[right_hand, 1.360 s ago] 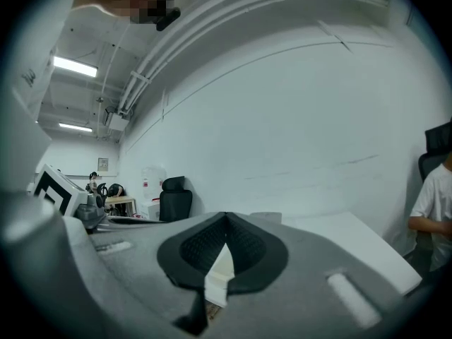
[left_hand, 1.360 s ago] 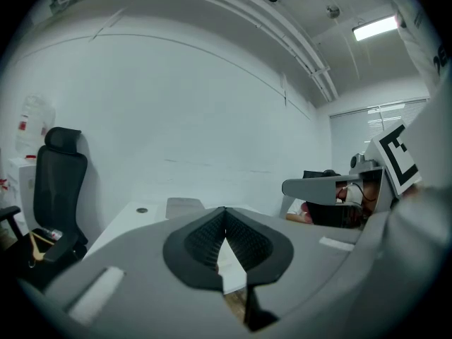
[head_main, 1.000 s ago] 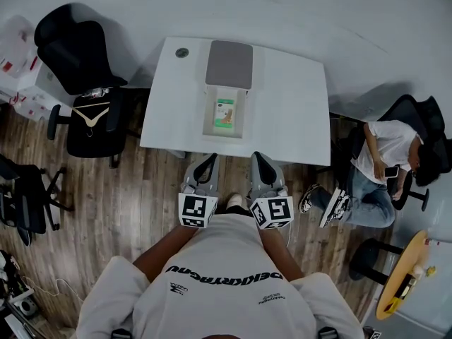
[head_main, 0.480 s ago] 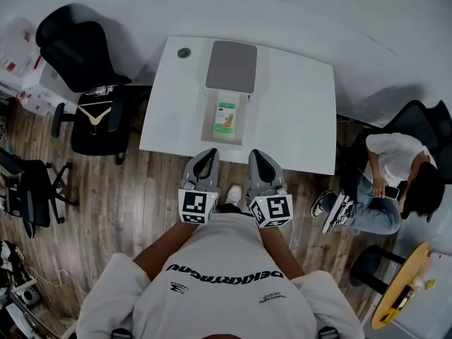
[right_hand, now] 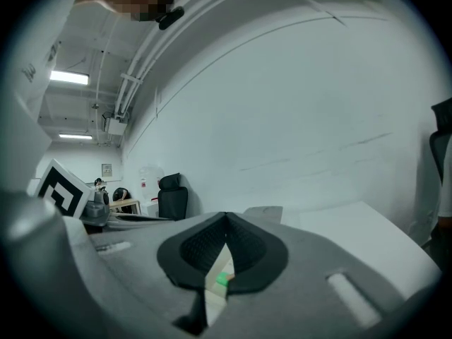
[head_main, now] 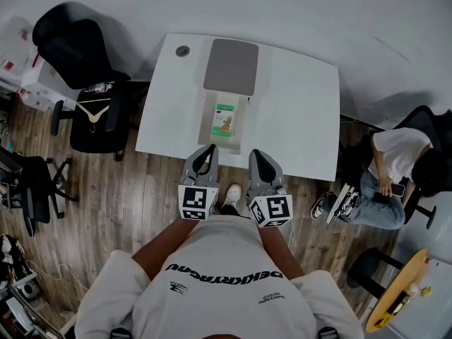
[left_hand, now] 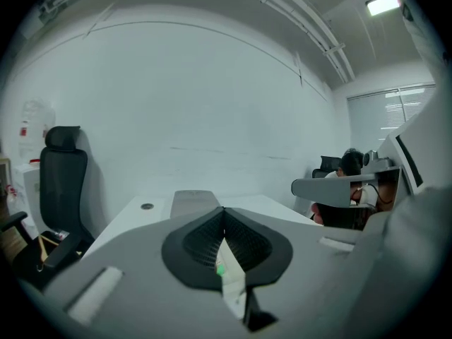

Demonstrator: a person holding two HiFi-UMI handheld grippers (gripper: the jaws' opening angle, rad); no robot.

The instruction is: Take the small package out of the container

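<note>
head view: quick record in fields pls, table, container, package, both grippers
table: white table
container: open container, near the table's front edge
package: small package, green on top, lying inside the container
behind container: grey panel, flat on the table, possibly a lid
left: left gripper shut, empty, in front of the container
right: right gripper shut, empty, beside the left one
task status: package not yet taken out
</note>
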